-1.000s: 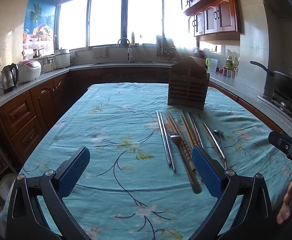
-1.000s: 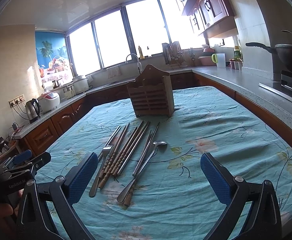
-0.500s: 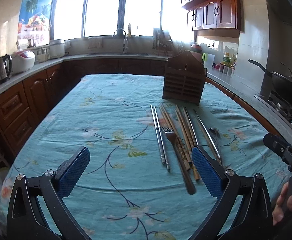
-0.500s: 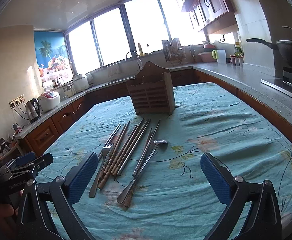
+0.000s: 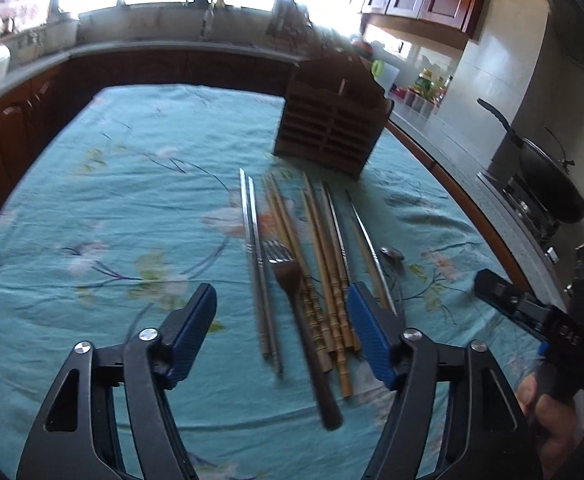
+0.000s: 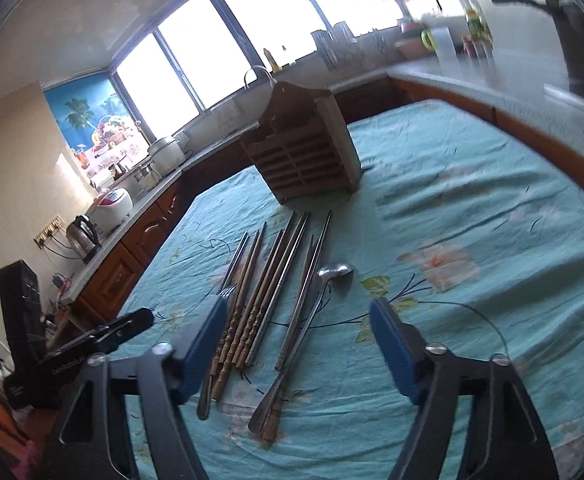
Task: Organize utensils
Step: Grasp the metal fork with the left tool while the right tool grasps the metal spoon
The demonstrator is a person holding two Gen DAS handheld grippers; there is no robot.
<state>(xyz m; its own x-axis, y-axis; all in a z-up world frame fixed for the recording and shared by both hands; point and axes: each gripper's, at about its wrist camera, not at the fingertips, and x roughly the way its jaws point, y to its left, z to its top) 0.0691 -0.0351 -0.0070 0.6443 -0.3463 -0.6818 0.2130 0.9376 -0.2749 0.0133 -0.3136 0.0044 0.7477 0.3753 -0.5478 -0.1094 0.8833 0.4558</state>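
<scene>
A row of utensils lies on the teal flowered tablecloth (image 5: 124,216): metal chopsticks (image 5: 255,256), a fork (image 5: 288,276), several wooden chopsticks (image 5: 323,280) and a spoon (image 6: 333,272). Behind them stands a wooden slotted holder (image 5: 329,132), also in the right wrist view (image 6: 303,156). My left gripper (image 5: 282,322) hovers over the near ends of the fork and chopsticks, jaws closing, its pads touching nothing. My right gripper (image 6: 299,338) hovers over the spoon handle and chopstick ends, jaws closing, its pads also touching nothing. Each gripper shows at the edge of the other's view.
Wooden cabinets and a counter ring the table. A kettle (image 6: 84,236) and rice cooker (image 6: 110,208) stand on the left counter, a wok (image 5: 547,176) on the stove at right. Bare cloth stretches left (image 5: 92,240) and right (image 6: 491,240) of the utensils.
Both grippers have tipped downward and moved in over the utensils, which now lie closer and between the fingers. Both pairs of jaws have narrowed. The utensils have not moved.
</scene>
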